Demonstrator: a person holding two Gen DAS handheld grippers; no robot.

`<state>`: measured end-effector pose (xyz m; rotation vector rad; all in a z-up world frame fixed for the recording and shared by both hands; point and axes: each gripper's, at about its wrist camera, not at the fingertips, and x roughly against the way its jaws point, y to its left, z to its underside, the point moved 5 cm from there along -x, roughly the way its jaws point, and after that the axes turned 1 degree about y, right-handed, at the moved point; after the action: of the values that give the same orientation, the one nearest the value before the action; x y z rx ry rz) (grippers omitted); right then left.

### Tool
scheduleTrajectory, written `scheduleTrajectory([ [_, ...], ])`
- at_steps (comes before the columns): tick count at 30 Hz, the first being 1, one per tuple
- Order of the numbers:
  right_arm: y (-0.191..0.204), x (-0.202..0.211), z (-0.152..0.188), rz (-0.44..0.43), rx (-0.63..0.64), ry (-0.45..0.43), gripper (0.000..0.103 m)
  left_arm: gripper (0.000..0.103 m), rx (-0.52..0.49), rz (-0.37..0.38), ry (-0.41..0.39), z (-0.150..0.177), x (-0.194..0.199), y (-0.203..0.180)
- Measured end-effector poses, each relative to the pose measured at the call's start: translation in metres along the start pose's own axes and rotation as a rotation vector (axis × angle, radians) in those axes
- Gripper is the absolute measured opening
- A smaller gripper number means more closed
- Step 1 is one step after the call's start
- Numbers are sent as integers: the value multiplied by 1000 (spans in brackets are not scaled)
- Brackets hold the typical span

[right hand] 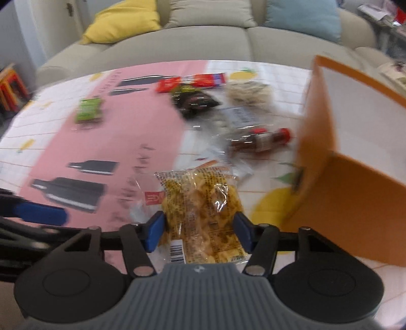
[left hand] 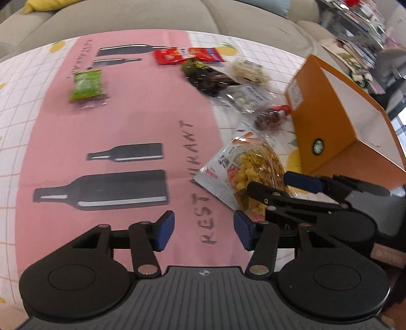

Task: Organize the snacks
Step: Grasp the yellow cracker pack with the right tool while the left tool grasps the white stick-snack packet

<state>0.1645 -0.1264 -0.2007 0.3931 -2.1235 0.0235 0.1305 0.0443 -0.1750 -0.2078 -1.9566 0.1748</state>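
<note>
A clear bag of yellow snacks lies on the tablecloth beside an open orange box. My right gripper straddles the bag's near end, its blue pads pressed against both sides. In the left wrist view the same bag sits under the right gripper, close to the orange box. My left gripper hangs open over the pink cloth with nothing between its pads. Farther back lie a green packet, a red packet and a dark packet.
A pale snack bag, a bag of white candies and a red-capped brown pack lie left of the box. A beige sofa with a yellow cushion runs behind the table. Cluttered shelves stand at the right.
</note>
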Motion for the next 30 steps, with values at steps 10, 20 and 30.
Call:
scheduleTrajectory([
  [10,12,22,-2,64,26,-18,18,63,-61,35,-50,-6,2,-6],
  [20,-7,26,2,97,102,7,72,77,-489,-23,-36,-38,-41,-39],
  [30,-19,-1,6,58,134,58,86,83,-692,-13,50,-47,-80,-46],
])
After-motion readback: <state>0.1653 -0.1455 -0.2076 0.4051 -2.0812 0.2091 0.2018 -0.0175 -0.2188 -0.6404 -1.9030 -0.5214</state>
